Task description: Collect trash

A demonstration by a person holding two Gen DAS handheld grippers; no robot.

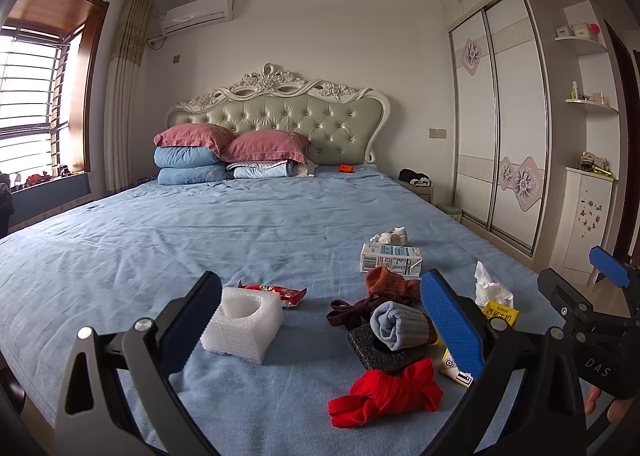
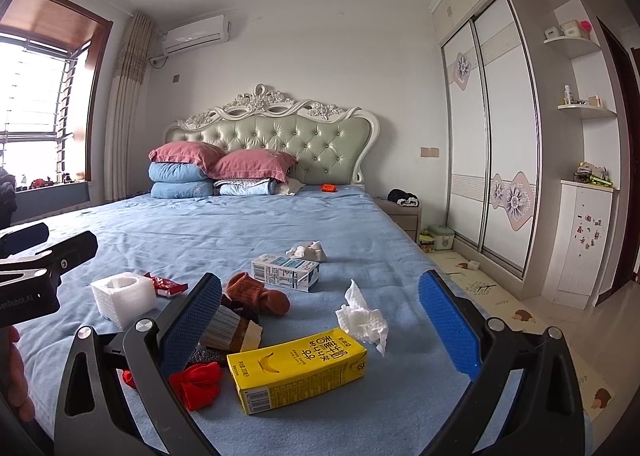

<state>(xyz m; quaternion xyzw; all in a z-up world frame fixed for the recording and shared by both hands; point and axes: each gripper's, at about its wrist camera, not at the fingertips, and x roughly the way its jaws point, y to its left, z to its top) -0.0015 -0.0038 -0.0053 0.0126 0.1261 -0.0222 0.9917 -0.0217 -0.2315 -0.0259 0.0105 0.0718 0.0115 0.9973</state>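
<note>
Trash and socks lie mixed at the foot of the blue bed (image 1: 160, 240). A white foam block (image 1: 242, 322) sits between my open left gripper's (image 1: 320, 316) fingers, with a red snack wrapper (image 1: 276, 291) behind it. A yellow banana-milk carton (image 2: 298, 370) lies on its side between my open right gripper's (image 2: 320, 316) fingers, beside a crumpled tissue (image 2: 362, 316). A white-blue milk carton (image 2: 286, 271) and another tissue wad (image 2: 308, 250) lie farther back. Black foam (image 1: 384, 352) sits under a rolled grey-blue sock (image 1: 400, 326).
Red socks (image 1: 384, 396), brown socks (image 2: 256, 294) and a dark sock (image 1: 352, 310) lie among the trash. Pillows and folded quilts (image 1: 224, 156) are at the headboard. A wardrobe (image 2: 492, 160) and bedside table (image 2: 402, 212) stand to the right; a play mat (image 2: 500, 300) covers the floor.
</note>
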